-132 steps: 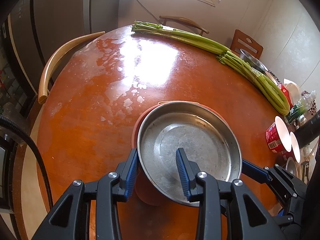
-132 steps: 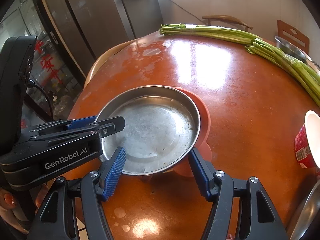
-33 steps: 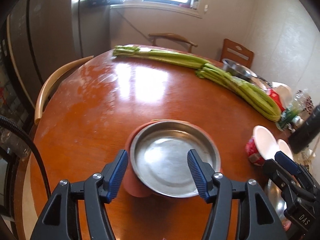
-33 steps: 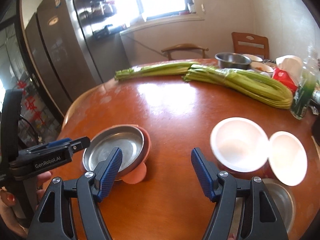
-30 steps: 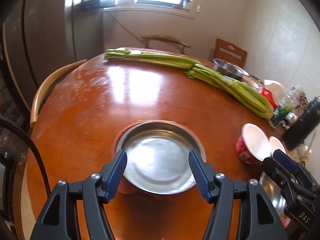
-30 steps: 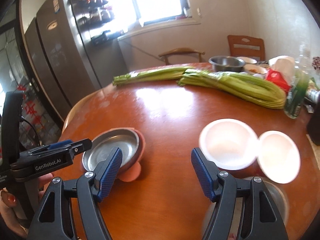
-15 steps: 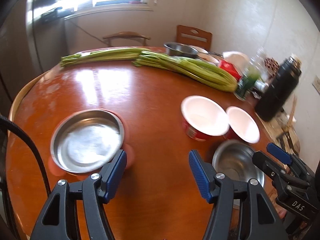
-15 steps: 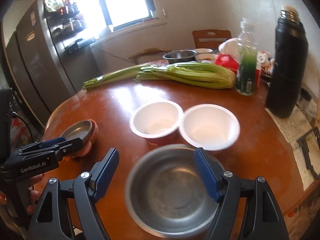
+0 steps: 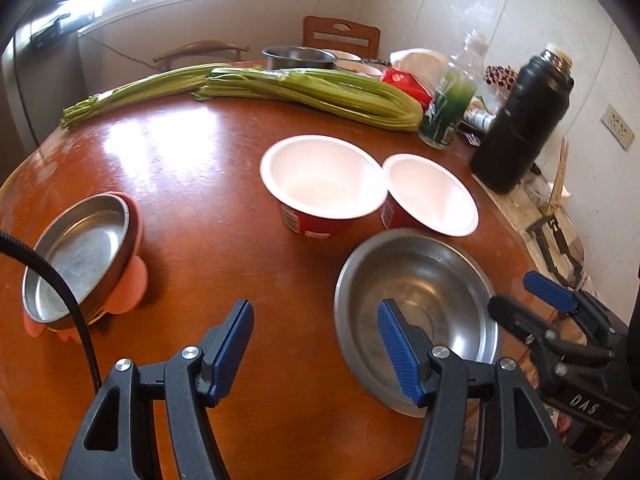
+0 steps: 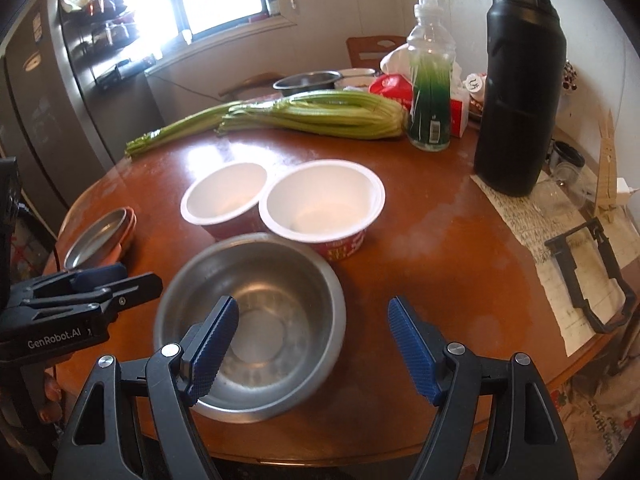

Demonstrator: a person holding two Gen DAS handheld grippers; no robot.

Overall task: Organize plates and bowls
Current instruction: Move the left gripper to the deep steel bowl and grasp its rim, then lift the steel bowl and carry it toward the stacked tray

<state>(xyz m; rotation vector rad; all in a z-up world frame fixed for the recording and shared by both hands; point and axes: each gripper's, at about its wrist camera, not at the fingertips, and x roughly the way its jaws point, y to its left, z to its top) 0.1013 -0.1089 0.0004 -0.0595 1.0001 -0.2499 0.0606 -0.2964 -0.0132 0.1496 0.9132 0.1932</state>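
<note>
Both grippers have swung from the stacked plate point(image 9: 76, 256) to the steel bowl point(image 10: 256, 320) near the surface's edge; left gripper point(image 9: 316, 356) half-open, right gripper point(image 10: 316, 344) just widened, jaws empty, likely the next pickup.

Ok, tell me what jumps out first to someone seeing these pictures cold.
The empty steel bowl near the table's front edge, sitting just ahead of the open right hand-held gripper, grabs the eye first. Right behind it stand two white-lined red paper bowls side by side. Farther back a long bundle of green celery stretches across the round wooden table, and a tall black thermos rises at the right.
</note>
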